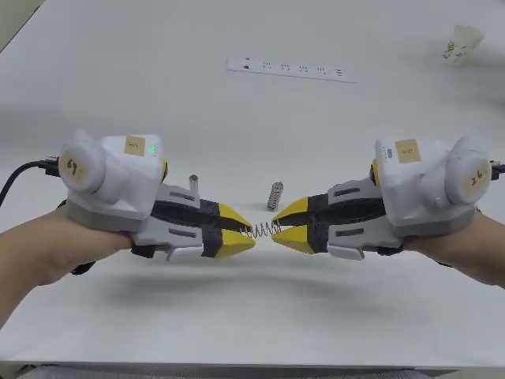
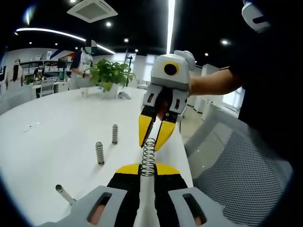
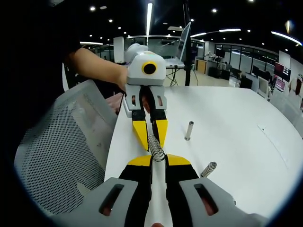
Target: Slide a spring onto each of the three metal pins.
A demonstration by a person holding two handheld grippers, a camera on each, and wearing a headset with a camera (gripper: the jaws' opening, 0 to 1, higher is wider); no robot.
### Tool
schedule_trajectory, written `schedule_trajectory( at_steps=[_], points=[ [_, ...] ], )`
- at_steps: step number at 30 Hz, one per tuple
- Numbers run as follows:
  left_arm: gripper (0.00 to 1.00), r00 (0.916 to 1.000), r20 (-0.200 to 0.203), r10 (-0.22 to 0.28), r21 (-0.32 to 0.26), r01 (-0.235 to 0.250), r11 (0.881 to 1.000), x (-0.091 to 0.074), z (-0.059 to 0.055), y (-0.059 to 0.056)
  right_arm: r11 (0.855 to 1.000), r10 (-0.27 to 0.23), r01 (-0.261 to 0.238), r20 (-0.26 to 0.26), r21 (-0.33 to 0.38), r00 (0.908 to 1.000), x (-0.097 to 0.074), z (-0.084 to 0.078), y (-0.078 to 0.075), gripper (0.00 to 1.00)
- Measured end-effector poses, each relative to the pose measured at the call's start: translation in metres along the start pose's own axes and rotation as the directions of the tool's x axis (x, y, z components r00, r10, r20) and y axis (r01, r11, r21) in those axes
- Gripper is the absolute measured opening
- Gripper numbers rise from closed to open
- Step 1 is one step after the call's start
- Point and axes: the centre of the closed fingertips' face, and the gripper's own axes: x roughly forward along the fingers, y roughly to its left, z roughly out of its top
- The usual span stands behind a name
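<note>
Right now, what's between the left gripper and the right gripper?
A spring spans the gap, one end in the left gripper, the other in the right gripper. The head view shows it, as do both gripper views.

I'm working in an open-plan office. The long white surface carries a power strip at its far side, and a grey mesh chair stands just beside it. Far along the surface sits a potted plant. Overhead I see a ceiling air vent and strip lights, with more workstations far off.
</note>
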Motion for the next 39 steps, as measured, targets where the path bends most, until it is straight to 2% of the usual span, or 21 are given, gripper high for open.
schedule_trajectory(
  at_steps=[13, 18, 24, 39],
  points=[
    [0.02, 0.9997, -0.024, -0.008, 0.012, 0.008, 1.0, 0.005, -0.006, -0.004, 1.0, 0.03, -0.029, 0.07, -0.009, 0.9971, 0.009, 0.032, 0.011, 0.08],
    [0.02, 0.9998, -0.017, -0.01, 0.014, 0.01, 1.0, 0.006, -0.004, -0.006, 0.998, 0.033, -0.029, 0.074, -0.05, 0.9967, 0.016, 0.042, 0.014, 0.08],
    [0.02, 0.9999, -0.015, -0.005, 0.019, 0.005, 1.0, 0.005, -0.003, -0.006, 0.997, 0.03, -0.025, 0.074, -0.075, 0.9968, 0.018, 0.044, 0.013, 0.08],
    [0.02, 0.9999, -0.009, 0.006, 0.029, -0.006, 1.0, 0.001, 0.0, -0.003, 0.999, 0.001, 0.004, 0.121, -0.04, 0.9926, 0.018, 0.048, 0.008, 0.08]
  ],
)
